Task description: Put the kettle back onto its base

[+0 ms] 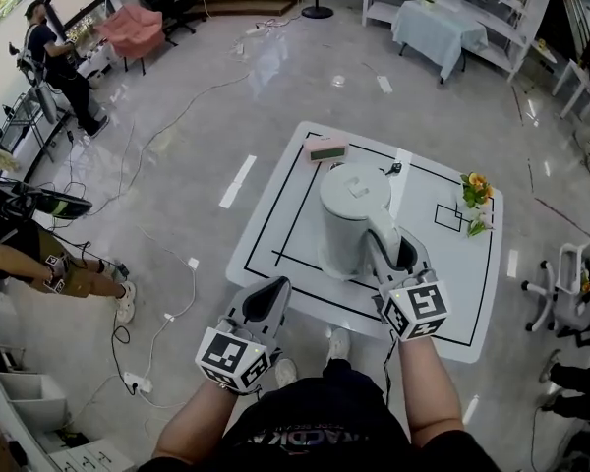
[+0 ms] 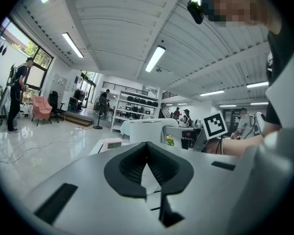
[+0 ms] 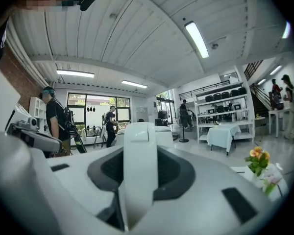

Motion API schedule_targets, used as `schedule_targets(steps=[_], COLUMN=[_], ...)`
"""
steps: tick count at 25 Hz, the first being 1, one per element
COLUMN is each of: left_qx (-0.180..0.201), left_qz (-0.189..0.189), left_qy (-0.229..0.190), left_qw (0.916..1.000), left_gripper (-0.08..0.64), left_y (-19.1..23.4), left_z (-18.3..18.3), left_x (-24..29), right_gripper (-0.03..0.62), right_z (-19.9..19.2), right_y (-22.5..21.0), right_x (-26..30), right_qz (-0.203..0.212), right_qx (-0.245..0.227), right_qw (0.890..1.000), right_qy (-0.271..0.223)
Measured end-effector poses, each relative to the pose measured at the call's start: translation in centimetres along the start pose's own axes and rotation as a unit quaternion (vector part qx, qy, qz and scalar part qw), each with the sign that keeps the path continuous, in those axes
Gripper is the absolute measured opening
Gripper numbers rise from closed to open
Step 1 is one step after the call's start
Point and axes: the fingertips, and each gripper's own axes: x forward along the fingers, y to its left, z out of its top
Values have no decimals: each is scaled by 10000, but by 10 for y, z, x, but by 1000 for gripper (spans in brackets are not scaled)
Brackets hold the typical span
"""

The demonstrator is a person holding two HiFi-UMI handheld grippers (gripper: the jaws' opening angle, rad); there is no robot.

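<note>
A white electric kettle (image 1: 352, 214) stands upright over the middle of the white table (image 1: 275, 214). My right gripper (image 1: 393, 254) is shut on its handle (image 1: 382, 249), which fills the gap between the jaws in the right gripper view (image 3: 139, 170). A pale round rim shows under the kettle's left side; I cannot tell whether it is the base. My left gripper (image 1: 267, 298) is shut and empty at the table's near edge, left of the kettle. In the left gripper view its dark pads (image 2: 148, 163) meet, and the kettle (image 2: 152, 130) shows beyond them.
A small pink-and-white clock (image 1: 327, 151) lies at the table's far side. A little vase of flowers (image 1: 474, 200) stands at the right edge. Black lines mark the tabletop. Cables cross the floor on the left, where people stand and sit.
</note>
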Motion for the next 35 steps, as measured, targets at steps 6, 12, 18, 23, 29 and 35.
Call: schedule_targets(steps=[6,12,18,23,29,35], left_qx=[-10,-40,-43,-56,-107,-156], left_qz=[56,62,74,63,31,-16], left_qy=[24,70,103,175,214,266], left_qw=[10000,9999,9999,9998,9997,9995], left_gripper=[3,3,3,3,3,3], left_y=[-2,-2,-1,0,2,-2], left_z=[-3,-7,-10,-13,-17,-23], left_x=[-10,-13,-13,-10,-6,-4], right_gripper=[130,129,129,129,129,129], right_z=[-6,-12,-17,-16,-17,-18], right_y=[9,11,13,14,16,29], right_x=[8,13,17,23,23,20], right_qz=[117,169,197,219,212,325], right_qx=[39,87,112,125,121,6], right_qw=[9999,9998,9997,9997,9996,9989], right_qy=[40,35,-4,-42,-169,-327])
